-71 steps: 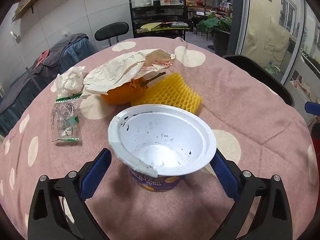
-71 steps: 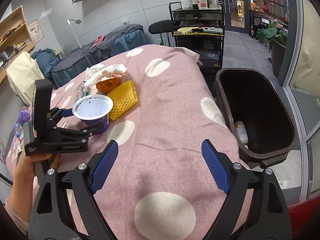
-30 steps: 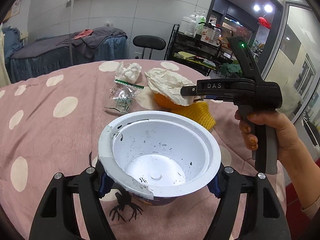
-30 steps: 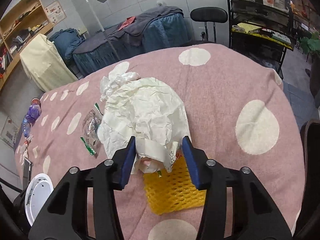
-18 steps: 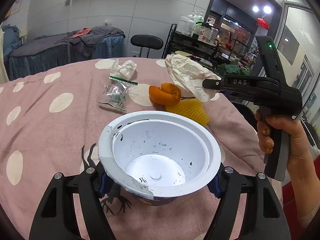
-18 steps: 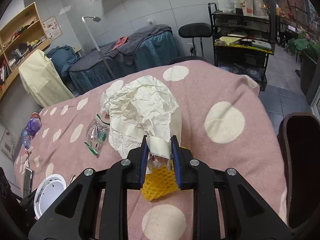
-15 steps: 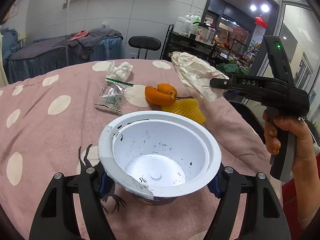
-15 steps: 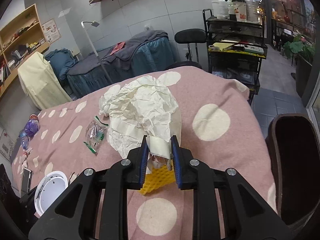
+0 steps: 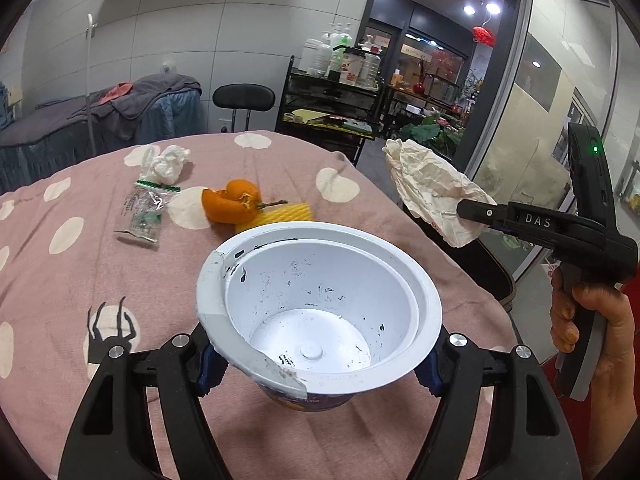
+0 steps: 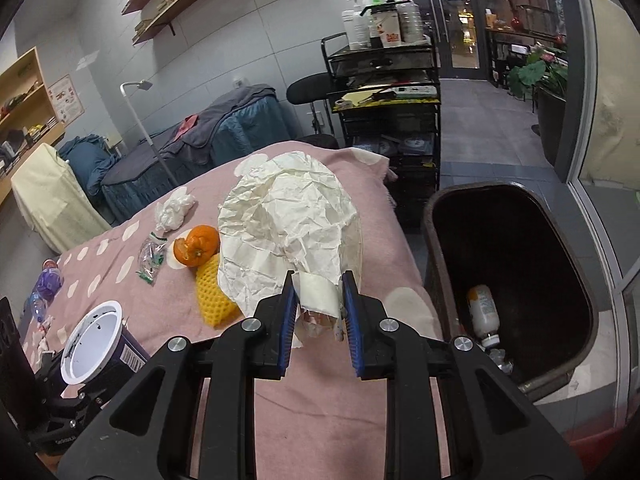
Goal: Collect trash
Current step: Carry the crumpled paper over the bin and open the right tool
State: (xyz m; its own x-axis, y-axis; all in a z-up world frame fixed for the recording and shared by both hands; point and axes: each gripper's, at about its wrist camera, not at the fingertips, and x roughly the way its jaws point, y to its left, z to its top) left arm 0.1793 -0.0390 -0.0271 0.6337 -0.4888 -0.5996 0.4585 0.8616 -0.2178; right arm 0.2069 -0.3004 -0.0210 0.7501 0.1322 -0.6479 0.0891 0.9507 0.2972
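The right gripper (image 10: 318, 304) is clamped on a folded corner of the crumpled paper wrapper (image 10: 288, 236), which is lifted clear of the pink polka-dot tablecloth (image 10: 132, 264). The wrapper's long axis runs straight ahead of the fingers, billowing forward and upward from the pinch. To the right of this claw, beside the table, stands the dark trash bin (image 10: 436, 216); a plastic bottle (image 10: 483, 310) lies at its bottom with some small scraps around it.

The left gripper (image 9: 320, 364) is closed on the white cup (image 9: 320, 300), its blue pads pressed against the cup's sides under the rim. The cup sits upright, mouth up, holding only dark specks and a torn foil lip.

Only the left wrist view shows the cup's inside and the right gripper (image 9: 470, 210) from the side. Only the right wrist view shows the bin's contents.

Ahead of the left claw, on the cloth, lie an orange peel (image 9: 232, 206), touching a yellow foam net (image 9: 280, 214), then a clear plastic packet (image 9: 144, 212) and a wadded tissue (image 9: 166, 164) farther left.
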